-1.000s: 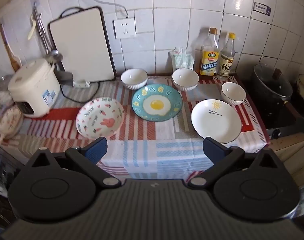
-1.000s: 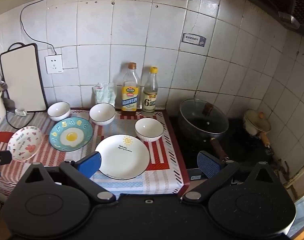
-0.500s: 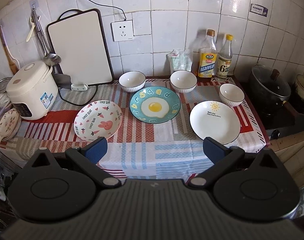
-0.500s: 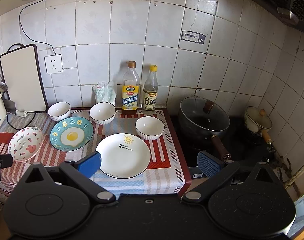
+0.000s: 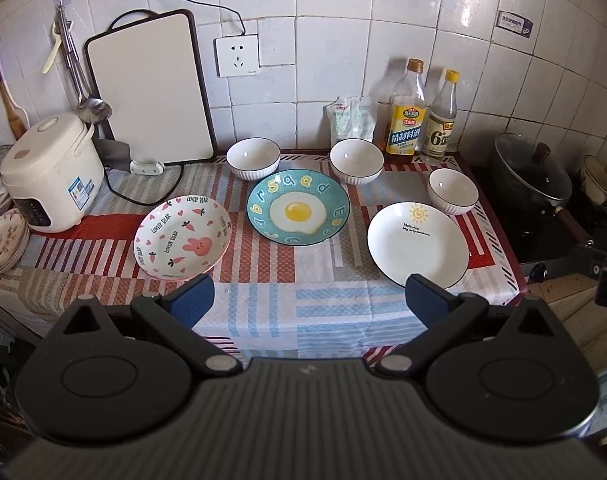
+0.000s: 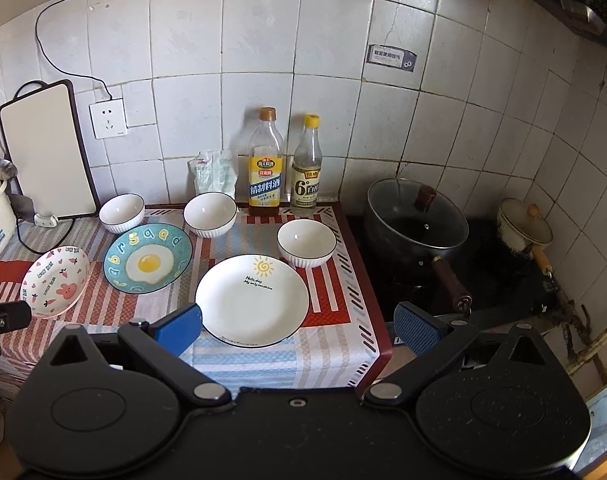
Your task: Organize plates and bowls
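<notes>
Left gripper (image 5: 309,300): we see its blue fingers (image 5: 193,300) spread wide with nothing between them, hanging over the near edge of the table (image 5: 295,312).
Right gripper (image 6: 299,326): its fingers (image 6: 179,328) are likewise spread wide and hold nothing; the left one sits just beside the near rim of the white plate, and we cannot tell whether it touches.
Plates: three lie in a row on the checked cloth — the pink rabbit plate (image 5: 183,238) at left, the blue egg plate (image 5: 298,212) in the middle, the white sun plate (image 5: 417,242) at right, each apart from the next.
Bowls: three white bowls stand upright behind the plates — the left bowl (image 5: 253,159) and the middle bowl (image 5: 356,160) flank the far edge of the egg plate, and the right bowl (image 5: 452,191) sits just beyond the sun plate.
Left view only: we find the whole rice cooker (image 5: 49,172), a stack of patterned dishes (image 5: 3,240) at the table's left end, and a ladle (image 5: 89,104) hanging on the wall.
Right view only: we get the stove side in full — the black lidded pot (image 6: 417,220) with its wooden handle, and the small cream pot (image 6: 523,226) behind it.
Both views: the white board (image 6: 47,152) leans on the tiles, and two bottles (image 6: 265,164) stand at the back wall.
</notes>
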A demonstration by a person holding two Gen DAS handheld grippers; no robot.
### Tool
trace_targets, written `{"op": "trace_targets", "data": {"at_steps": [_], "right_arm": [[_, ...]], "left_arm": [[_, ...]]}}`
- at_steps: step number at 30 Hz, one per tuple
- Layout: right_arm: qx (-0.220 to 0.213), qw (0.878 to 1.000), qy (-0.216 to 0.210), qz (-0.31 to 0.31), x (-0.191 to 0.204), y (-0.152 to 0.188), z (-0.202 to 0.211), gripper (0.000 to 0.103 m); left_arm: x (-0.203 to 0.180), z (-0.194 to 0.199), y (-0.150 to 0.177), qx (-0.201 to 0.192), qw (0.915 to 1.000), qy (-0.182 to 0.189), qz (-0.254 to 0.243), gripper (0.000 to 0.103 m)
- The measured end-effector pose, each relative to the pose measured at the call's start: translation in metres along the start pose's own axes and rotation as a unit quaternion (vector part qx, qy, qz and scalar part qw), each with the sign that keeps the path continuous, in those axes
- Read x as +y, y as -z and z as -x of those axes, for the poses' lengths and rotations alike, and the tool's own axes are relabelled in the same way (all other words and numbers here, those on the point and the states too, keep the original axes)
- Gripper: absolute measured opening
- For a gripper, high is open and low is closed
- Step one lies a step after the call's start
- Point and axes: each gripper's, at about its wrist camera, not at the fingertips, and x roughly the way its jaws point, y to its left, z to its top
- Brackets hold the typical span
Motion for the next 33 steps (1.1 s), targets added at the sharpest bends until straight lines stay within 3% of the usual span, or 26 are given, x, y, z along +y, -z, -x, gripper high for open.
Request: {"op": "trace_targets", "data": {"at_steps": [12,33], "right_arm": [[0.007,1.000,-0.002,0.003,0.003,0.001,0.001,0.103],[0.025,0.999,-0.035,-0.015,0.003,0.005,0.001,0.103]], "left_arm": [[0.015,-0.002,0.006,0.004,0.9999,-0.012,0.008,0.103],[0.011,0.002,0.008,0.000,0.9999,0.011,-0.008,0.103]]}}
